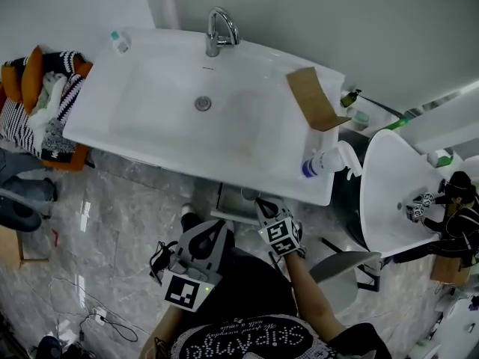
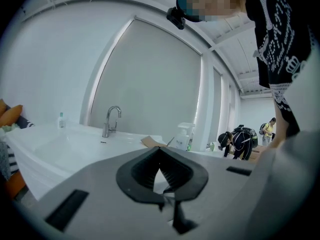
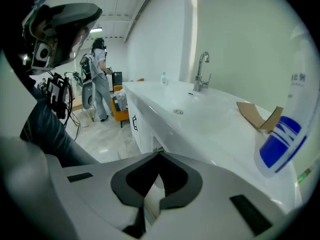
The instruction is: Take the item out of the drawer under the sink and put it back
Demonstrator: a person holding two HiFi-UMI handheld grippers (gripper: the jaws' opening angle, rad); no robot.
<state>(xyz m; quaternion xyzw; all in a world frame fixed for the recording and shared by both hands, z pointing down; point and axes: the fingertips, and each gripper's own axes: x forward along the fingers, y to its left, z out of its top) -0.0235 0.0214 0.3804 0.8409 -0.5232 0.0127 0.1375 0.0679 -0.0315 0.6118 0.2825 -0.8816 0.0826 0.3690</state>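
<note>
My left gripper (image 1: 219, 228) and right gripper (image 1: 264, 203) are low in front of white rectangular ceramic sink (image 1: 142, 129). Left fingers (image 2: 150, 170) together, nothing between them. Right fingers (image 3: 172, 176) together too, empty.

White plastic trigger spray bottle (image 1: 320, 163), blue band on body and white trigger head, is on sink rim at front right corner. I read it upright in left gripper view.

Folded brown cardboard piece (image 1: 314, 99) is just behind it.

White drawer (image 1: 233, 204) under sink is by right fingertips. I can't see inside.
</note>
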